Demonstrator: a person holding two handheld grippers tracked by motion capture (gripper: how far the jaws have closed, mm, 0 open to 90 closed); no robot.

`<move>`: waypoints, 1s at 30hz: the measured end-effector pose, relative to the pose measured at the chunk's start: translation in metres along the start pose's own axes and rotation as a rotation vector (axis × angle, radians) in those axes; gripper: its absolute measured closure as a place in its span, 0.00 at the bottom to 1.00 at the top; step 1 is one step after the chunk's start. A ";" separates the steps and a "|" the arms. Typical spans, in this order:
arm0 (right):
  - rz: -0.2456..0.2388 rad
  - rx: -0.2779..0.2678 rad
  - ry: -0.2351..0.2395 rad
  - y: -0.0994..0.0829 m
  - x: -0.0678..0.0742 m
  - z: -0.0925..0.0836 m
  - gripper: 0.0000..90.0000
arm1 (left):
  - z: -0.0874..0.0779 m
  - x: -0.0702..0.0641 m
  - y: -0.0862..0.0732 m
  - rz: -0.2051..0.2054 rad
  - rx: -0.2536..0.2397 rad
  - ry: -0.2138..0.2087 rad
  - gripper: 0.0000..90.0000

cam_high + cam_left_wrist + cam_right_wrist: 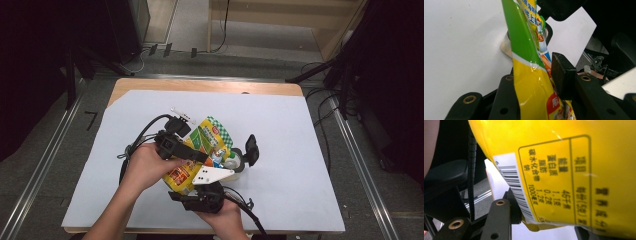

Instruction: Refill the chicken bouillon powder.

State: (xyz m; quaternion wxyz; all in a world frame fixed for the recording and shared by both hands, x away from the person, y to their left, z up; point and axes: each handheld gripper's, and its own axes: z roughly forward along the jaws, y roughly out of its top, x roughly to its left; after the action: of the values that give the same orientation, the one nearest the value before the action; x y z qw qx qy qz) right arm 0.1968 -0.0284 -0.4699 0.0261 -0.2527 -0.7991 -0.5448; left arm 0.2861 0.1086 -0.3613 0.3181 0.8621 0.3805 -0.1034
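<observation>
High view first: nearest the front edge of the table (280,90), just right of its middle, a hand holds the right gripper (207,192), its grey three-cornered plate lying flat on top and its jaws reaching away toward the yellow bottom end of the green and yellow pouch (202,147). Right gripper view shows that yellow end close up, with a barcode and a printed panel of figures, sitting between the two black jaws; the left jaw's pad lies against the pouch by the barcode, the other jaw is mostly hidden behind the packet, so the jaws stand partly apart around it and whether they press on it cannot be told. A little farther in, left of the middle, the other hand holds the left gripper (200,156), which comes in from the left across the pouch. Left gripper view has the pouch standing edge-on between its jaws (534,82), both pads close against its sides, the jaws only partly closed on the thin packet. The pouch lies tilted over the white sheet (150,105) near the middle of the table, its green checked top pointing toward the far edge. Just right of it sits a small white object (235,161), too small to tell, with a black part upright beside it.
</observation>
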 end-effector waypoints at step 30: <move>-0.146 0.118 -0.098 -0.001 0.015 0.014 0.66 | 0.005 -0.006 0.001 0.017 0.025 0.087 0.99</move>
State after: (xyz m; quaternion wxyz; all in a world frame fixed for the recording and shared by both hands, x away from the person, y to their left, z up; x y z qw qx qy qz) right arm 0.1869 -0.0108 -0.4717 -0.0382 -0.2181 -0.8466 -0.4840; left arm 0.2831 0.1006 -0.3621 0.2916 0.8728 0.3853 -0.0679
